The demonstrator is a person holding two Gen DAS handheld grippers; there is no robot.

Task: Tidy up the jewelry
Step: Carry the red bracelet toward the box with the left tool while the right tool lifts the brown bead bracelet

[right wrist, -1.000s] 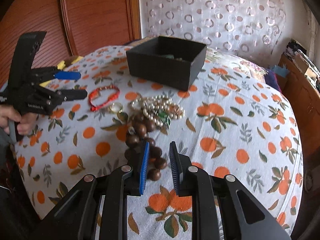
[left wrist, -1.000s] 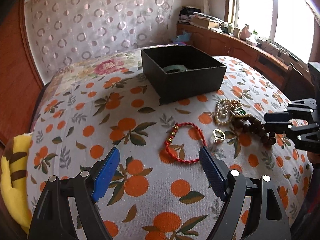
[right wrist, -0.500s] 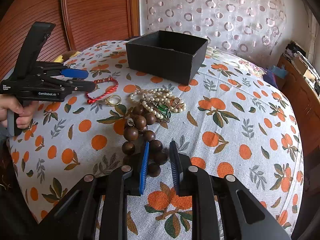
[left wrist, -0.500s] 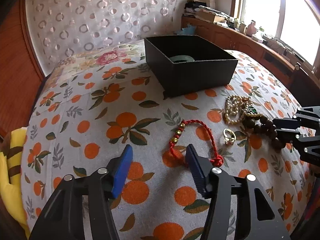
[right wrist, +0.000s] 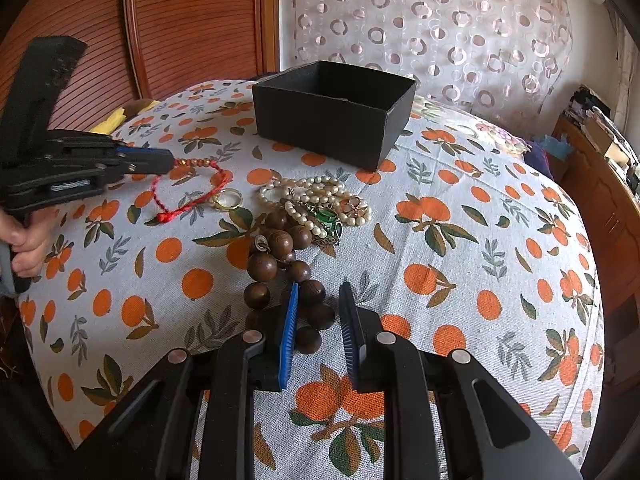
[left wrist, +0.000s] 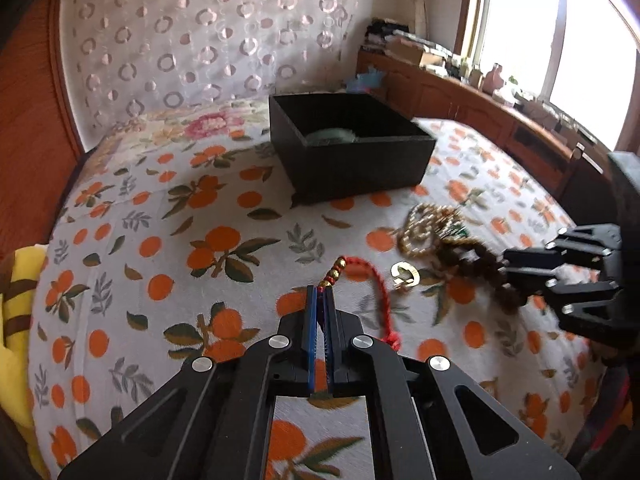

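My left gripper is shut on the red cord bracelet near its gold beads; it also shows in the right wrist view, with the bracelet trailing from it. A gold ring lies beside the bracelet. My right gripper is slightly open around the near end of the brown wooden bead bracelet. A pearl necklace with a green pendant lies behind it. The black box holds a pale green bangle.
The bed has an orange-print cover. A yellow cloth lies at its left edge. A wooden headboard and a low cabinet under the window stand around the bed.
My left gripper moved forward to the red bracelet and closed on it. My right gripper stayed at the wooden beads and opened a little.
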